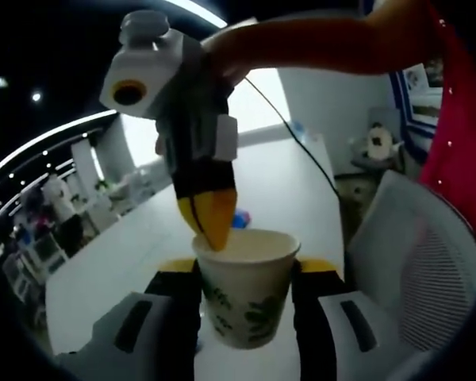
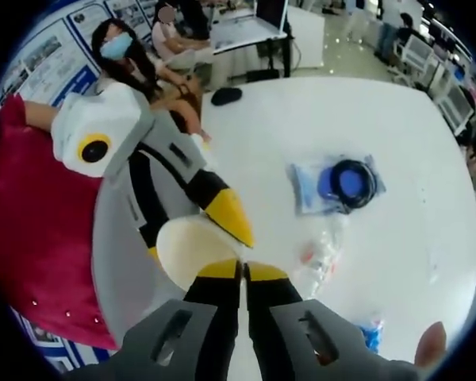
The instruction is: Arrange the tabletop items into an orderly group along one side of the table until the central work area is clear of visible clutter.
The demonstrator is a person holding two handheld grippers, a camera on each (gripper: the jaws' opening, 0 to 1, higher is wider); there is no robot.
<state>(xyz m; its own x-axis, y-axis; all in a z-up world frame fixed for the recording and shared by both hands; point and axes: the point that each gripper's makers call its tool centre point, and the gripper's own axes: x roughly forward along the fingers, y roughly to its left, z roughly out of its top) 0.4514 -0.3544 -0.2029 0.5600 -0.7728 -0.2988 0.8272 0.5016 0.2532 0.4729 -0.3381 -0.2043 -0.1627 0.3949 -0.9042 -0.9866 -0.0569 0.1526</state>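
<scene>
White paper cup with a green leaf print (image 1: 247,287) sits clamped between the black, yellow-tipped jaws of my left gripper (image 1: 247,270), held above the white tabletop (image 1: 111,270). My right gripper (image 1: 214,222) comes down from above in the left gripper view, its yellow tip touching the cup's rim at the near-left edge. In the right gripper view, that gripper (image 2: 243,272) has its jaws pressed together with nothing visible between them, right at the cup's pale open mouth (image 2: 186,246), while the left gripper's yellow tip (image 2: 230,216) lies along the rim. Farther out on the table, a blue coil in a clear plastic bag (image 2: 339,184) lies flat, and a crumpled clear wrapper (image 2: 321,255) rests just below it, near my jaws. A black computer mouse (image 2: 226,96) sits at the far edge.
</scene>
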